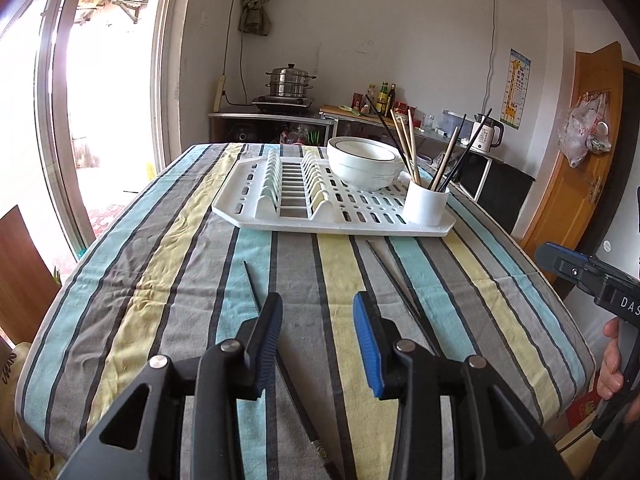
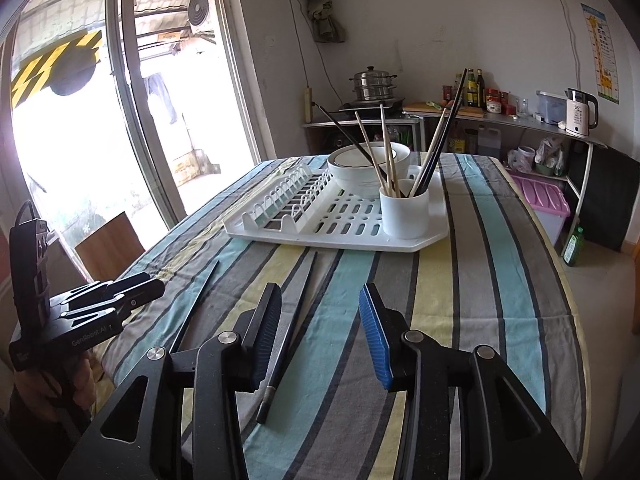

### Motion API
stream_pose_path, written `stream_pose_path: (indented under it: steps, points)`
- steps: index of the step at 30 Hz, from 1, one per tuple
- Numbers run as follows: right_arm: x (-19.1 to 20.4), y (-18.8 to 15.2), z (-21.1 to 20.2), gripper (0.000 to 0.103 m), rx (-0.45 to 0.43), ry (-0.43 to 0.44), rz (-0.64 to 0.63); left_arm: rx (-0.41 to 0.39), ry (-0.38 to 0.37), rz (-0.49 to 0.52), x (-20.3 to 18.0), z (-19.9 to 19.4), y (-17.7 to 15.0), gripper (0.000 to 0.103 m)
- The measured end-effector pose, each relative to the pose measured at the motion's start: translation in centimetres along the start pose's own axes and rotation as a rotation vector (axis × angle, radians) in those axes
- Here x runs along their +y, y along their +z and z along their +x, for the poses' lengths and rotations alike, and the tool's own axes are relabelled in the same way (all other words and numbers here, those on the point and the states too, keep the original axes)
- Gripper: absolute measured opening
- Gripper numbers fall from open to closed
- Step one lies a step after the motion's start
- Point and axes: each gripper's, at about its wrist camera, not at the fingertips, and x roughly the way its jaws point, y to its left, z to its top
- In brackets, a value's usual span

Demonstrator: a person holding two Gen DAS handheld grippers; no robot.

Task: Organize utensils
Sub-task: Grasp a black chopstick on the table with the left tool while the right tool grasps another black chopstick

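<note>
Two black chopsticks lie loose on the striped tablecloth. One chopstick [image 1: 252, 284] runs under the left finger of my left gripper [image 1: 316, 304], which is open with only cloth between its blue pads. The other chopstick [image 2: 294, 320] lies lengthwise just inside the left finger of my right gripper [image 2: 320, 296], also open and not touching it. Beyond them a white cup [image 1: 426, 204] [image 2: 404, 214] holds several wooden and black chopsticks. It stands on a white dish rack [image 1: 240, 208] [image 2: 432, 236] beside a white bowl [image 1: 364, 164] [image 2: 356, 176].
The right gripper [image 1: 546, 254] shows at the right edge of the left wrist view, held by a hand [image 1: 610, 372]. The left gripper [image 2: 148, 284] shows at the left of the right wrist view. A glass door stands left, and kitchen shelves [image 2: 520, 120] line the back wall.
</note>
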Motion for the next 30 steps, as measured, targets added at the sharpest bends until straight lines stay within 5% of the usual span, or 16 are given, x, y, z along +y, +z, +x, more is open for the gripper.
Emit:
stream_pose_path:
  steps: [21, 30]
  points:
    - [2.2, 2.4, 10.2, 0.042, 0.194, -0.005, -0.071, 0.204, 0.055, -0.096, 4.3, 8.1, 1.3, 0.033]
    - [2.5, 3.6, 17.0, 0.024, 0.319, -0.011, -0.086, 0.268, 0.063, -0.129, 5.0, 10.9, 2.0, 0.023]
